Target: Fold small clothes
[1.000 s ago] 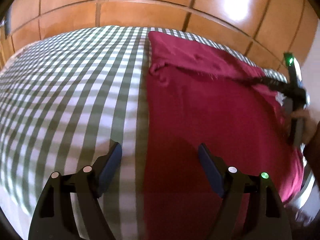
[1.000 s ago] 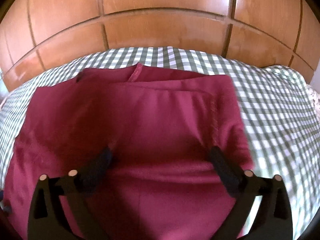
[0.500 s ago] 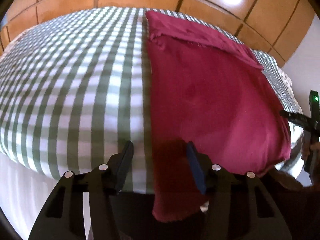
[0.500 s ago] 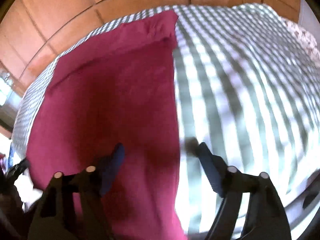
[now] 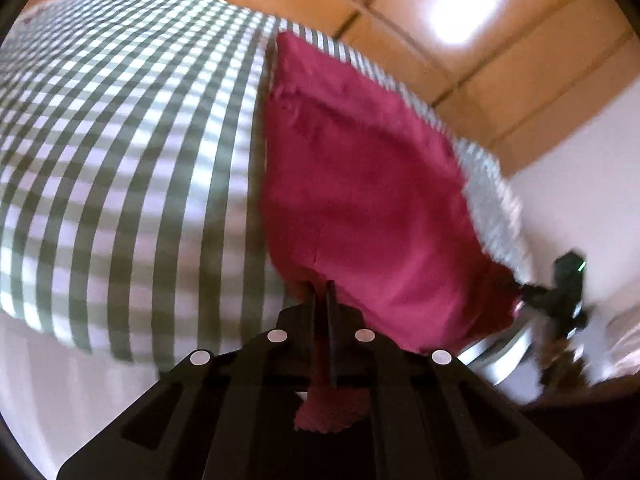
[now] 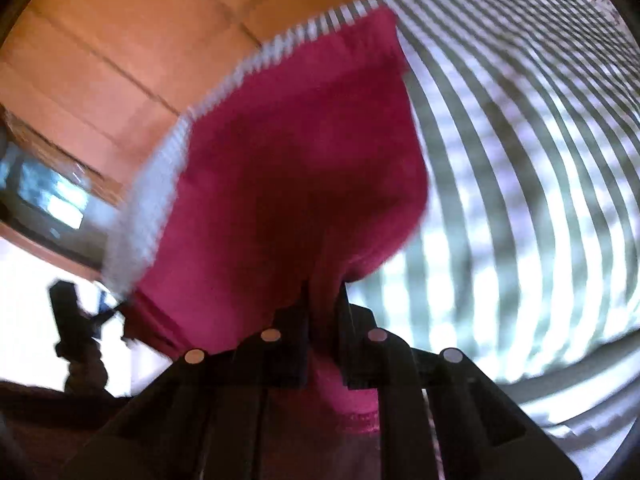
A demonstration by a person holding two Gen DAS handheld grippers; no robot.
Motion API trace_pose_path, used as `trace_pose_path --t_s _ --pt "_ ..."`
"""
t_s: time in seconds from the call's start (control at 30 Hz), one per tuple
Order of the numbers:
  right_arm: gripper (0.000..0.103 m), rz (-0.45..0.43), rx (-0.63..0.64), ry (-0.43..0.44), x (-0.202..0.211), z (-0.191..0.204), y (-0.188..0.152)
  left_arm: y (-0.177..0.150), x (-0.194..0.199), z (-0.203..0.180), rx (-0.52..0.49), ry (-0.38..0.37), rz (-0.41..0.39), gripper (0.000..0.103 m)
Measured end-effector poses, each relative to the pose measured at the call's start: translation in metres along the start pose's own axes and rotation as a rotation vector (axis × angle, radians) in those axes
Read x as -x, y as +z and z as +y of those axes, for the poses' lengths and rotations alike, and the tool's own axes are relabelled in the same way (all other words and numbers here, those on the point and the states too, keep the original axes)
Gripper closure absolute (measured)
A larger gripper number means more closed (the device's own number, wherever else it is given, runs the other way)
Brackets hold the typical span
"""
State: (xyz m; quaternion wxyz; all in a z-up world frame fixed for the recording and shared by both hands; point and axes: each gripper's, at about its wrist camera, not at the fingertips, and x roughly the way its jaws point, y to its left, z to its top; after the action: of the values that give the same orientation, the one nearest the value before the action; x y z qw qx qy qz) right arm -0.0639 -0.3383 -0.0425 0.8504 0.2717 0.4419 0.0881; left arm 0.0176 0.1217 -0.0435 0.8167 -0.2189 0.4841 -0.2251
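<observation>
A magenta garment [image 5: 360, 184] lies on a green and white checked cloth [image 5: 120, 152]. My left gripper [image 5: 322, 296] is shut on the garment's near left corner, with fabric hanging out behind its fingers. My right gripper [image 6: 324, 296] is shut on the garment's near right corner [image 6: 288, 184]. Each gripper shows in the other's view: the right one at the right edge [image 5: 560, 292], the left one at the left edge [image 6: 76, 312]. The garment's near edge is lifted off the checked cloth [image 6: 520, 160].
The checked cloth covers a raised surface whose near edge drops off just in front of both grippers. Orange floor tiles [image 5: 440, 12] lie beyond it. A white wall [image 5: 580, 200] stands at the right of the left wrist view.
Both grippers have gone from open to shut on the garment's near corners. Both views have tilted and the near edge has risen off the cloth.
</observation>
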Motion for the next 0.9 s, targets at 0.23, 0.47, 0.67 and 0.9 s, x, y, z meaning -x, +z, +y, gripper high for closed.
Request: trace_pose_path --t_s 0.23,0.47,0.67,0.9 --pt "0.093 -0.099 -0.078 0.065 -0.017 -0.005 0.067 0.073 -0.020 -0.004 0.039 -0.055 -0.065 0.100" --pt "0.084 -0.121 -0.125 -0.035 -0.040 -0.031 0.124 0.148 -0.061 -0.004 0.079 0.062 -0.111 0.091" --pt "0.013 -0.216 -0.150 -0.016 -0.013 -0.049 0.126 0.144 -0.058 0.043 0.257 0.013 -0.119 0.028" --pt "0.013 -0.145 -0.045 -0.139 -0.020 -0.048 0.073 0.084 -0.053 0.031 0.044 0.058 -0.085 0.028"
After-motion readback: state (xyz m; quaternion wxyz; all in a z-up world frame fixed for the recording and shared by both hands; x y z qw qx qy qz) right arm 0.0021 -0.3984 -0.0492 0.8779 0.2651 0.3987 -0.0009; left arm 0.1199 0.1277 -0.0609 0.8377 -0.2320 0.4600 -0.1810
